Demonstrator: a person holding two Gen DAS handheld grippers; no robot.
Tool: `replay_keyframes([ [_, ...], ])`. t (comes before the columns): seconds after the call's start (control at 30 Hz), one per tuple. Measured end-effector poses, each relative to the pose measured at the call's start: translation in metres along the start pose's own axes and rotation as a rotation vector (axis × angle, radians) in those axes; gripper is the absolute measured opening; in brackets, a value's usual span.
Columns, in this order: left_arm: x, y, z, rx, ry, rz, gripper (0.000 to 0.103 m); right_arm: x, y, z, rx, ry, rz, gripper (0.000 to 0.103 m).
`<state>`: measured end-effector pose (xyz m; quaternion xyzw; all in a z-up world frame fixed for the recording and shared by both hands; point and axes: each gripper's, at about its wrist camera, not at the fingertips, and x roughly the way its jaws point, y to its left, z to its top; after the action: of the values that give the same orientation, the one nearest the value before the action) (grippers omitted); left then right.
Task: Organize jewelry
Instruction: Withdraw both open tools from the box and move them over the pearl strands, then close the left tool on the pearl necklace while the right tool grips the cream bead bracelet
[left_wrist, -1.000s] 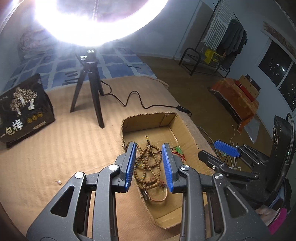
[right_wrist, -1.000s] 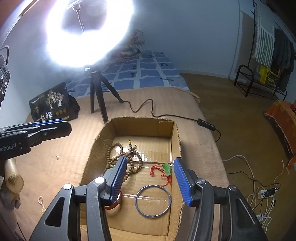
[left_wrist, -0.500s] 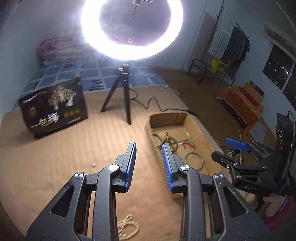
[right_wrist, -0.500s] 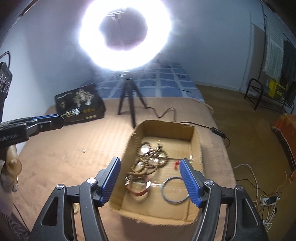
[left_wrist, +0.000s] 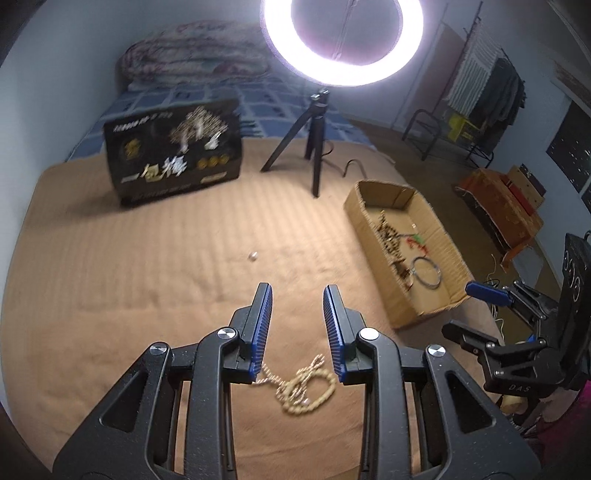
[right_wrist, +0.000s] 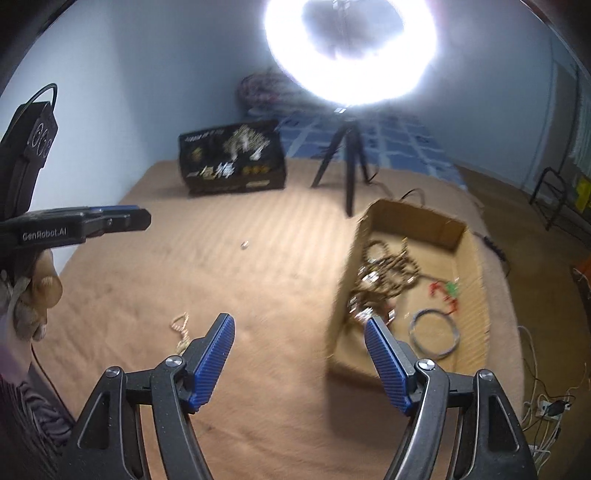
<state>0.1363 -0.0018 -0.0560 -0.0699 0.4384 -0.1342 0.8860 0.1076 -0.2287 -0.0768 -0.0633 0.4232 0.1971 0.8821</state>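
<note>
The left gripper (left_wrist: 297, 295) hung with its jaws apart and nothing between them, above the tan blanket (left_wrist: 129, 277) at lower centre of the left view. The pale chain (left_wrist: 303, 384) lay loose in a heap just below and between its pads. The right gripper (right_wrist: 299, 325) was spread wider, also empty, near the box (right_wrist: 413, 218) at right of its view.

The step in hand looked like picking up the chain for the box. To do it well, the left gripper should drop straight onto the thickest knot of links, pads either side of it, and close fully before lifting, since a thin strand could slip out. A slow lift would keep the tail from snagging the blanket's ribs.

Counted: one chain on the blanket, one small bead (left_wrist: 253, 255) at mid-frame, one box. Inside it, one tangle of brown beads (right_wrist: 388, 269), one ring bangle (right_wrist: 436, 334), one red-and-green cord (right_wrist: 443, 290); the bits near the tangle were too blurred to count
</note>
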Motion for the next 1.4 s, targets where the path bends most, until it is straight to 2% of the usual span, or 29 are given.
replay_keyframes([
  [0.37,0.025,0.036,-0.042,-0.056,0.107,-0.001,0.028,0.041,0.034,-0.026,-0.034,0.132,0.079,0.074],
  [0.6,0.055,0.052,-0.063,-0.074,0.214,-0.013,0.028,0.064,0.049,-0.033,-0.080,0.205,0.103,0.062],
  [0.8,0.079,0.055,-0.076,-0.078,0.287,-0.023,0.028,0.083,0.049,-0.035,-0.057,0.263,0.131,0.051],
  [0.93,0.089,0.051,-0.077,-0.058,0.303,-0.013,0.028,0.090,0.051,-0.036,-0.054,0.280,0.136,0.045],
  [1.03,0.094,0.050,-0.076,-0.047,0.305,0.001,0.022,0.094,0.051,-0.037,-0.048,0.289,0.138,0.043],
  [1.1,0.097,0.050,-0.076,-0.047,0.308,-0.001,0.022,0.098,0.050,-0.038,-0.037,0.297,0.144,0.041],
  [1.4,0.107,0.047,-0.079,-0.004,0.329,0.009,0.020,0.107,0.055,-0.035,-0.044,0.306,0.156,0.038],
])
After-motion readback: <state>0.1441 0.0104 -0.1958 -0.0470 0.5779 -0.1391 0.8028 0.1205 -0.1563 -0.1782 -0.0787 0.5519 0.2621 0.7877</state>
